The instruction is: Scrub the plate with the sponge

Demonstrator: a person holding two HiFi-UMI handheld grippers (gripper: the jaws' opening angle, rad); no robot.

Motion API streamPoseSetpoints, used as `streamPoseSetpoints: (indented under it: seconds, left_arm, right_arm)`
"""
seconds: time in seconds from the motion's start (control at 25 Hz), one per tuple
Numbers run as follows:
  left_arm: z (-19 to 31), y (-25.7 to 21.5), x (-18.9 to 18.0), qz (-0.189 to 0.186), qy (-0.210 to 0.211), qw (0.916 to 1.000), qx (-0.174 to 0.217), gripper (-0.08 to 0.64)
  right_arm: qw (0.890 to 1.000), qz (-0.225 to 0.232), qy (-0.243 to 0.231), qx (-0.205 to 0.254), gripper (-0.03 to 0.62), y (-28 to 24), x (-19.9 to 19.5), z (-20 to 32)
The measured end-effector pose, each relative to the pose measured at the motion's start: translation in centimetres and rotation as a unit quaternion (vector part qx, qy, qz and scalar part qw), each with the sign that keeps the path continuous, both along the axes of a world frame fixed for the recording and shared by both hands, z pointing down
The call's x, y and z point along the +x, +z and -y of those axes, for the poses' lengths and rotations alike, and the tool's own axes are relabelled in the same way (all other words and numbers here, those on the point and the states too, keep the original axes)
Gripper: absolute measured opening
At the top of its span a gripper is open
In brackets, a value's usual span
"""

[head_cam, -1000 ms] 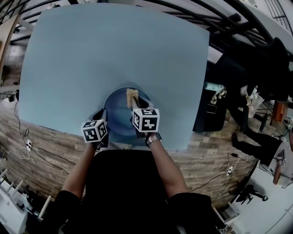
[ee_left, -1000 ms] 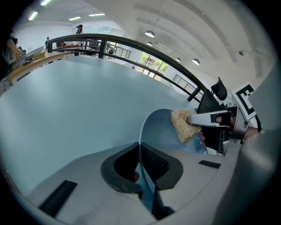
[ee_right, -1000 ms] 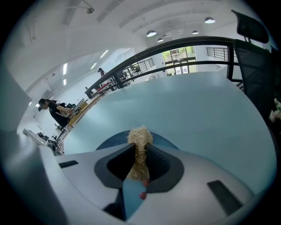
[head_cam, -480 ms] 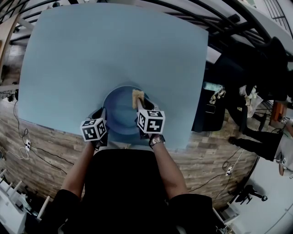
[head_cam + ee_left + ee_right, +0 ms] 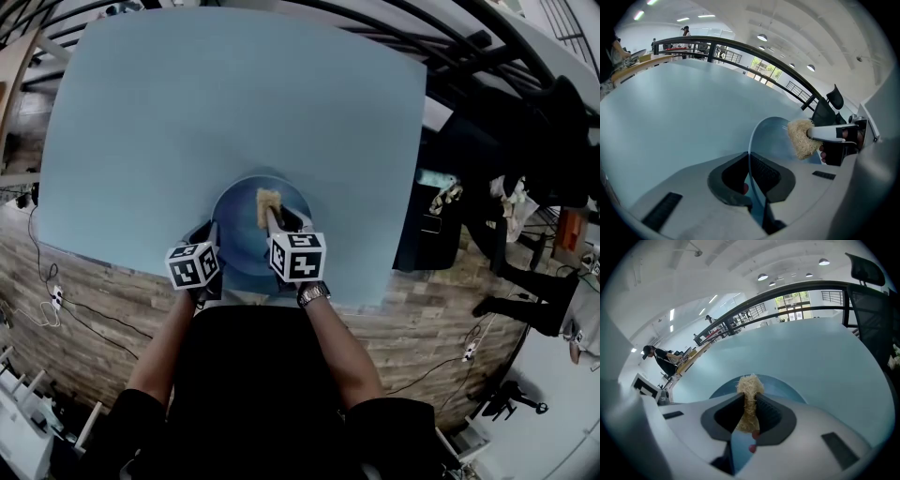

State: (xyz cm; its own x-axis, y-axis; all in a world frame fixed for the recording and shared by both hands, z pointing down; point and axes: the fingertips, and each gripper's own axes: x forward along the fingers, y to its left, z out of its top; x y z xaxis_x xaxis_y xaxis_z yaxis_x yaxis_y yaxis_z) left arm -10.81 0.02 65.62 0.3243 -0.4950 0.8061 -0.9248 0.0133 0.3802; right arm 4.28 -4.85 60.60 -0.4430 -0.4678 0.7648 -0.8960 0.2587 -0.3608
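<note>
A round blue plate (image 5: 242, 234) lies near the front edge of the light blue table (image 5: 234, 112). My left gripper (image 5: 210, 246) is shut on the plate's left rim; the left gripper view shows the plate (image 5: 776, 136) edge-on between the jaws. A tan fibrous sponge (image 5: 268, 202) is pinched in my right gripper (image 5: 277, 221) and rests on the plate's upper middle. In the right gripper view the sponge (image 5: 749, 394) sticks out past the jaws over the plate (image 5: 783, 386). In the left gripper view the sponge (image 5: 801, 138) presses against the plate's face.
A dark chair (image 5: 427, 225) stands right of the table. People and furniture (image 5: 525, 244) fill the floor farther right. Cables (image 5: 56, 300) run over the wood-patterned floor at the left.
The right gripper carried the sponge right across the plate, then back left toward the plate's middle. The left gripper and plate stayed put.
</note>
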Motion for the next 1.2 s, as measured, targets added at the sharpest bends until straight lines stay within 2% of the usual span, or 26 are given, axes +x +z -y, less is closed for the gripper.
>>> streamPoseSetpoints:
  seconds: [0.24, 0.76, 1.2]
  left_arm:
    - [-0.1, 0.0, 0.1, -0.005, -0.003, 1.0000, -0.001, 0.011]
    - [-0.5, -0.1, 0.1, -0.008, -0.005, 0.9999, -0.003, 0.011]
    - [-0.6, 0.0, 0.1, -0.007, -0.012, 0.9999, -0.006, 0.011]
  right_arm:
    - [0.999, 0.015, -0.045, 0.001, 0.072, -0.2, -3.9, -1.0]
    - [0.995, 0.032, -0.096, -0.005, 0.072, 0.3, -8.8, -2.4]
    - [0.993, 0.031, -0.111, -0.018, 0.072, 1.5, -9.6, -2.9]
